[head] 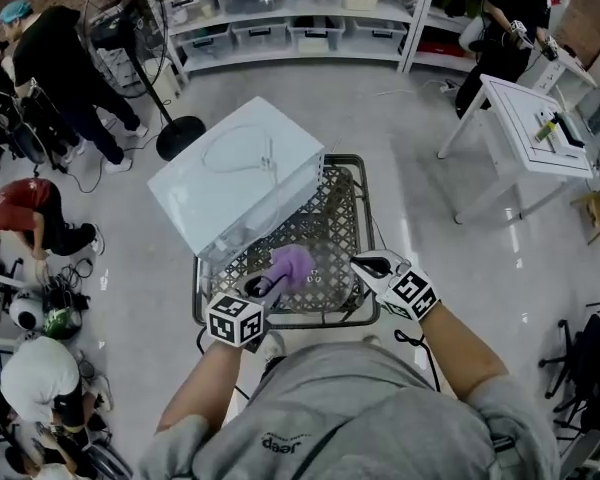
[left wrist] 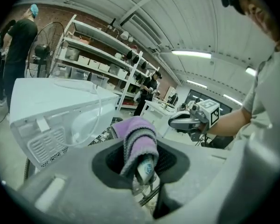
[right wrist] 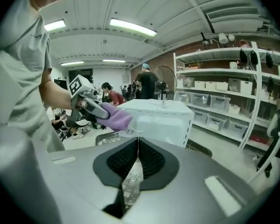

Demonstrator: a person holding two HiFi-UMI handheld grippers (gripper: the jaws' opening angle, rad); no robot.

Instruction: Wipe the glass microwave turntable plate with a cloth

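The clear glass turntable plate (head: 327, 280) is held on edge over the mesh table (head: 346, 206), in front of the white microwave (head: 236, 174). My right gripper (head: 366, 265) is shut on the plate's rim; in the right gripper view the glass (right wrist: 132, 183) runs edge-on between the closed jaws. My left gripper (head: 272, 282) is shut on a purple cloth (head: 293, 264), which rests against the plate's left side. In the left gripper view the cloth (left wrist: 138, 137) drapes over the jaws, with glass (left wrist: 145, 170) just below it. The right gripper view shows the cloth (right wrist: 115, 117) at the plate's far edge.
A standing fan (head: 152, 56) is behind the microwave to the left. A white table (head: 536, 136) stands at the right. Shelves with bins (head: 280, 18) line the back wall. Several people sit or stand at the left (head: 40, 218), and one stands at the back right (head: 510, 18).
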